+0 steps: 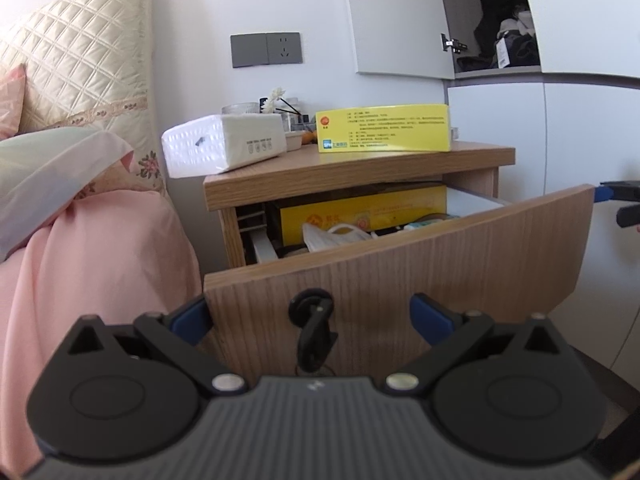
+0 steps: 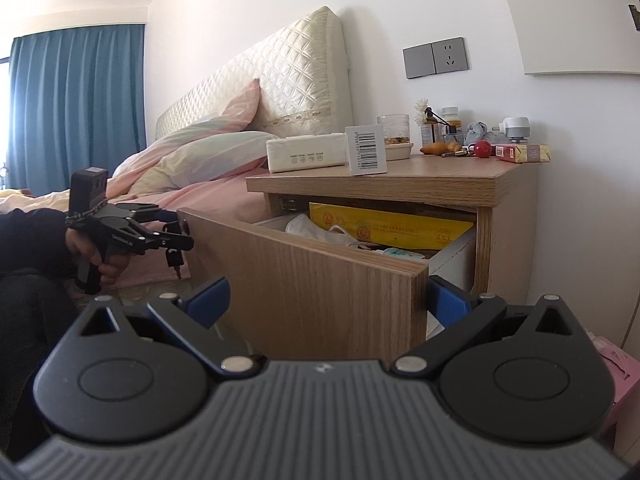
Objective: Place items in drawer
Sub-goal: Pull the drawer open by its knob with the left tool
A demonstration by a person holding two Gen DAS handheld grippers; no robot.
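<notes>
The wooden nightstand drawer (image 1: 400, 264) stands pulled out; it shows in the right wrist view too (image 2: 320, 276). Inside lie a long yellow box (image 1: 360, 216), a white face mask (image 1: 336, 238) and small packets. A yellow medicine box (image 1: 382, 128) stands on the nightstand top (image 1: 340, 166) beside a white tissue pack (image 1: 224, 146). My left gripper (image 1: 310, 316) is open in front of the drawer front, its pads either side of a black key (image 1: 314, 328) hanging in the lock. My right gripper (image 2: 326, 300) is open and empty, straddling the drawer front's right corner.
A bed with pink sheets (image 1: 92, 248) and pillows sits left of the nightstand. The top's back holds a glass jar (image 2: 394, 130), bottles, a red ball (image 2: 483, 149) and a small pink-yellow box (image 2: 524, 153). White cupboard doors (image 1: 496, 132) stand to the right.
</notes>
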